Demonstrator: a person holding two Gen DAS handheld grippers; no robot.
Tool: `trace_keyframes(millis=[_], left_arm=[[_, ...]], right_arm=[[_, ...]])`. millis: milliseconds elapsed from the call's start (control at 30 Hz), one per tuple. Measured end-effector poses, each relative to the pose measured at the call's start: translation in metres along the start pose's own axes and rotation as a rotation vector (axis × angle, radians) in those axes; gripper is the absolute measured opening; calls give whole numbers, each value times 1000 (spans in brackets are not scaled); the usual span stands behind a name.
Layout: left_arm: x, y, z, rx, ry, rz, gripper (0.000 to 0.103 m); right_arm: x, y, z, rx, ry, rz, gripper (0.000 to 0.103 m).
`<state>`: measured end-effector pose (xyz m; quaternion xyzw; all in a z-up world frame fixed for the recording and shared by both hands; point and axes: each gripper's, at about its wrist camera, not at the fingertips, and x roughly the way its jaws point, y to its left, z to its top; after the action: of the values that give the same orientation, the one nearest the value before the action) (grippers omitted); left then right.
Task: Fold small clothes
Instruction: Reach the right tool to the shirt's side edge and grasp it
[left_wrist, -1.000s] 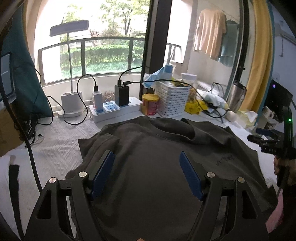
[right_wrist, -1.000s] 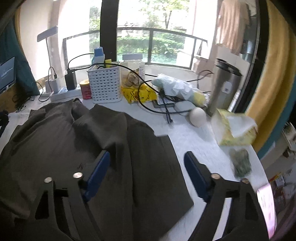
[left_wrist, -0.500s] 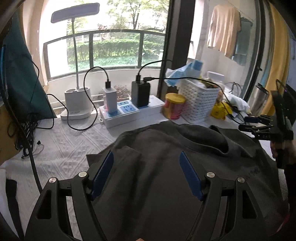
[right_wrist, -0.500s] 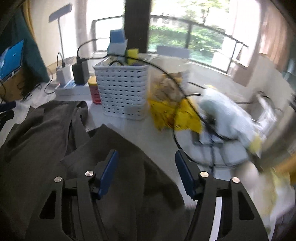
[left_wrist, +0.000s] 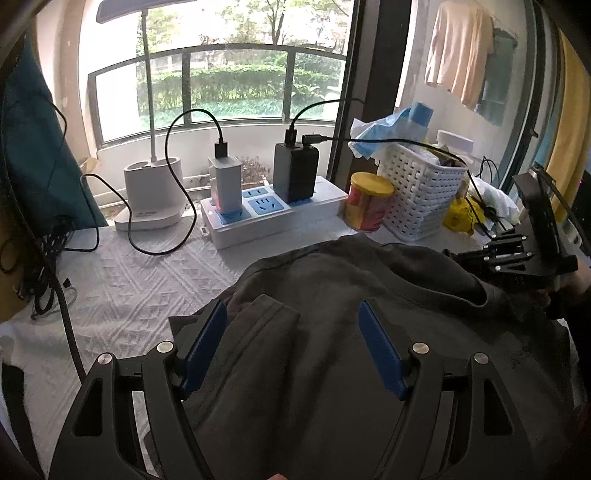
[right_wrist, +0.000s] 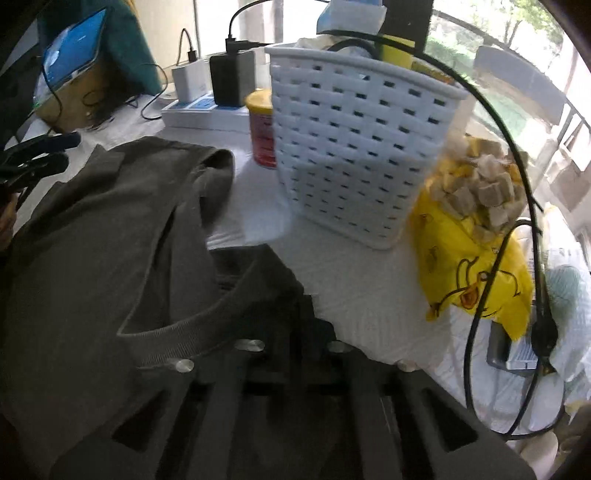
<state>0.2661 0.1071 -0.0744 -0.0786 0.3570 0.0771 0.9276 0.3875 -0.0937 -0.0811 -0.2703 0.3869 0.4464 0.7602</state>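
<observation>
Shirt: the dark grey shirt (left_wrist: 332, 295) lies spread on the white textured cloth (left_wrist: 122, 280) that covers the table, collar end toward the window.
Left gripper: and here is the left gripper (left_wrist: 291, 332), hovering over the shirt's left side — jaws spread wide, blue pads (left_wrist: 205, 345) well apart, nothing clamped. A folded sleeve (left_wrist: 266, 325) lies in the gap between them; whether the pads touch fabric I cannot tell.
Right gripper: over on the right, the right gripper (right_wrist: 295, 321) has just been closing — its jaws now sit pressed together with the shirt's fabric bunched right at the tips, beside the ribbed neckband (right_wrist: 192, 332). Its pads are hidden under the cloth. In the left wrist view it shows at the shirt's far right edge, a hand (left_wrist: 569, 284) behind it.
Backdrop: a white woven basket (right_wrist: 351, 140) stands just beyond the shirt, a red can with a yellow lid (left_wrist: 367, 203) beside it.
Power strip: a white power strip (left_wrist: 273, 214) with two chargers plugged in sits near the window, and the white lamp base (left_wrist: 151, 195) to its left.
Right side: a yellow duck-print bag (right_wrist: 476, 266) rests by the basket, a black cable (right_wrist: 517, 221) looping over it.
</observation>
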Motion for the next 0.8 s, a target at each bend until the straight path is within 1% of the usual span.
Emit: trace_keyframes(millis=[33, 67, 100, 133, 167, 233, 367, 400, 433, 500, 567, 600, 667, 733, 800], left_arm=[[1, 0, 1, 2, 3, -1, 77], [1, -1, 1, 5, 4, -1, 77], [1, -2, 1, 8, 4, 1, 77], [1, -3, 2, 10, 1, 5, 77], [0, -3, 2, 13, -2, 14, 77], [-1, -2, 3, 11, -3, 21, 77], [-7, -2, 6, 8, -10, 27, 77], [-10, -3, 7, 12, -16, 28, 77], [-13, -5, 7, 16, -23, 27, 77], [-17, -8, 8, 22, -30, 26, 77], [-20, -10, 7, 23, -35, 20, 77], [-22, -12, 7, 24, -36, 16, 77], [-26, -15, 6, 30, -41, 9, 77], [-31, -20, 5, 38, -49, 4, 77], [-36, -25, 4, 46, -55, -3, 77]], right_arm=[[0, -2, 0, 7, -11, -35, 4], [-3, -8, 0, 25, -29, -100, 4], [-6, -15, -1, 41, -42, -144, 4], [-14, -27, -3, 88, -73, -207, 4], [-19, -33, -4, 116, -85, -222, 4], [-23, -44, -8, 169, -97, -216, 4], [-18, -35, -11, 159, -69, -245, 4], [-15, -33, -5, 159, -69, -249, 4], [-21, -33, -5, 171, -72, -258, 7], [-38, -33, -9, 199, -93, -279, 24], [-59, -37, -25, 245, -120, -301, 66], [-71, -39, -33, 272, -132, -310, 69], [-96, -41, -53, 319, -159, -333, 69], [-113, -43, -79, 371, -154, -380, 69], [-121, -49, -104, 438, -142, -390, 69]])
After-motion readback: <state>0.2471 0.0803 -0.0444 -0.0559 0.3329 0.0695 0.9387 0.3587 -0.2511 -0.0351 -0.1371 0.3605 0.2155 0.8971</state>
